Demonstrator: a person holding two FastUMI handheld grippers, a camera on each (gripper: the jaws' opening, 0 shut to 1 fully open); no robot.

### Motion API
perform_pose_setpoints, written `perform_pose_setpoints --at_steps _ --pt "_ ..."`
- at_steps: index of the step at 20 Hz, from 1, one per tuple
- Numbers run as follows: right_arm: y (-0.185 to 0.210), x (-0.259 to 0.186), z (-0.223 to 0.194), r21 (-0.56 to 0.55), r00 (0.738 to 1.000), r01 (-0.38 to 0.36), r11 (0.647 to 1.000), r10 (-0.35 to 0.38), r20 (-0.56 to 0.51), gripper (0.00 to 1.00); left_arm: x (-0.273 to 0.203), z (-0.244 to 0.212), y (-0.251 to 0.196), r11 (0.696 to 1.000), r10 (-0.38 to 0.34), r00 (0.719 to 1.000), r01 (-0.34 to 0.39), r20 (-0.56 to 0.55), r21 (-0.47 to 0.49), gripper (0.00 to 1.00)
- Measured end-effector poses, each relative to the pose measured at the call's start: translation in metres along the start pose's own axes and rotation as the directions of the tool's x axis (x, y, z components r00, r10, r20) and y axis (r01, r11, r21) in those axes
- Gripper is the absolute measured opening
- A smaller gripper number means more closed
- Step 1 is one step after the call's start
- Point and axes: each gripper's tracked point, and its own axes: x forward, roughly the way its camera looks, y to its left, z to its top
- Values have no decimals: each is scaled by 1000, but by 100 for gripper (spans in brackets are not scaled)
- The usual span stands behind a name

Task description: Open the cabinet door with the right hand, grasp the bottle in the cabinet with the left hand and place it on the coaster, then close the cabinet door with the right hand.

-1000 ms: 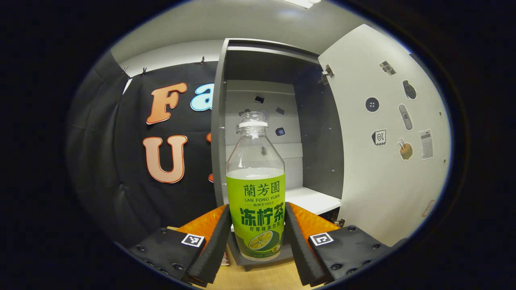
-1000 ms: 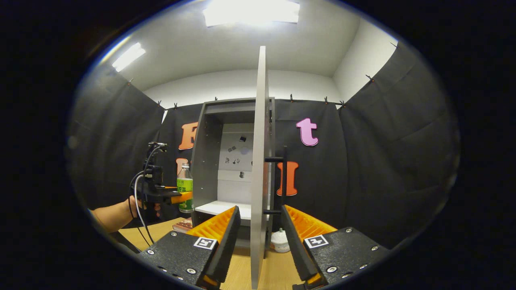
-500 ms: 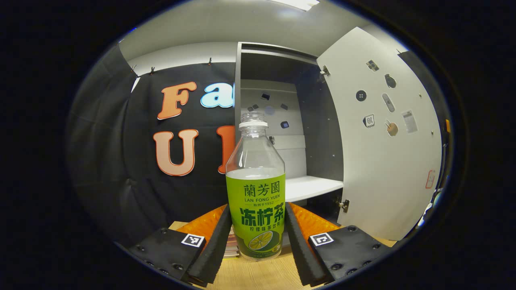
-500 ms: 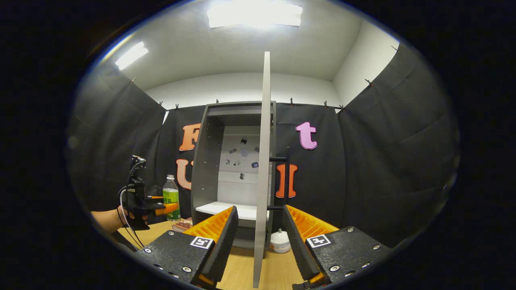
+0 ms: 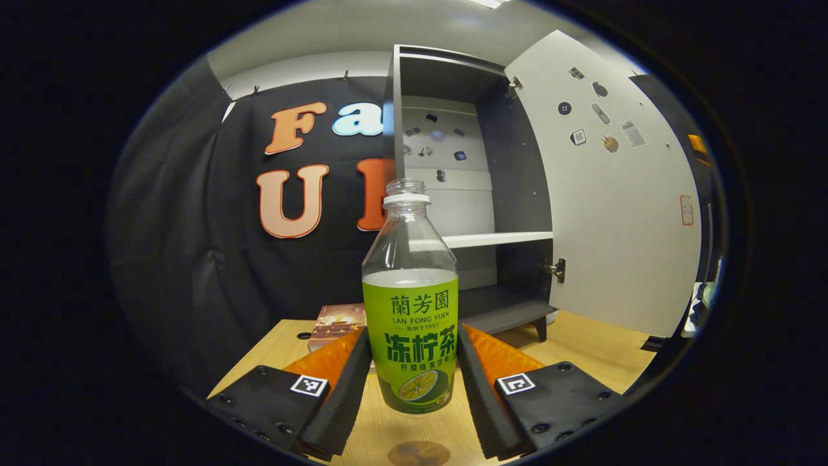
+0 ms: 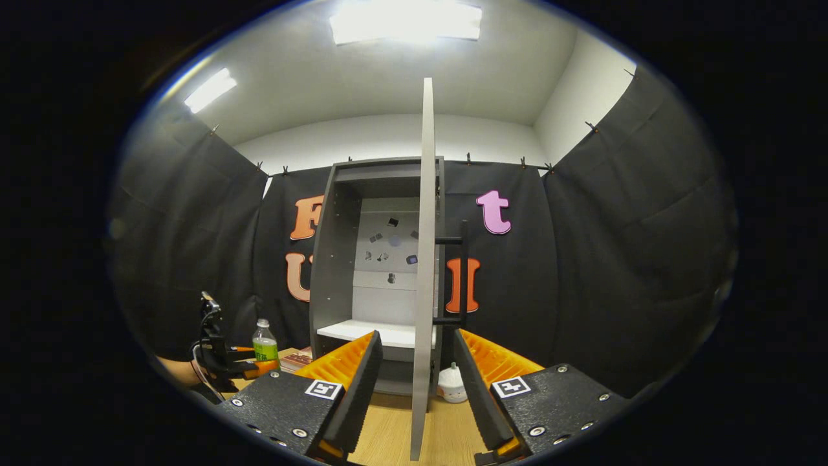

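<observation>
Bottle, one, clear with green label, stands upright between the left gripper fingers, both pressing its sides, above the table; coaster lies just nearer. Right gripper view: right gripper straddles the open cabinet door edge, jaws apart, not touching.

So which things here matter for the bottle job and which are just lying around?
Part of the job:
- bottle, held in the left claw
- coaster on the table below it
- cabinet and its open door
- right claw straddling the door's edge

Lying about:
- box beside the cabinet
- white jar
</observation>
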Motion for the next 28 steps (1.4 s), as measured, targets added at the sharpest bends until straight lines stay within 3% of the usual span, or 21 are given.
perform_pose_setpoints --at_steps 15,28 --pt "13 3 -28 19 999 -46 999 46 -18 70 -19 -40 -15 996 -28 997 22 -71 -90 80" --pt "1 -6 -36 53 999 -46 998 47 -13 70 -17 -48 -9 998 12 998 -16 -66 -57 80"
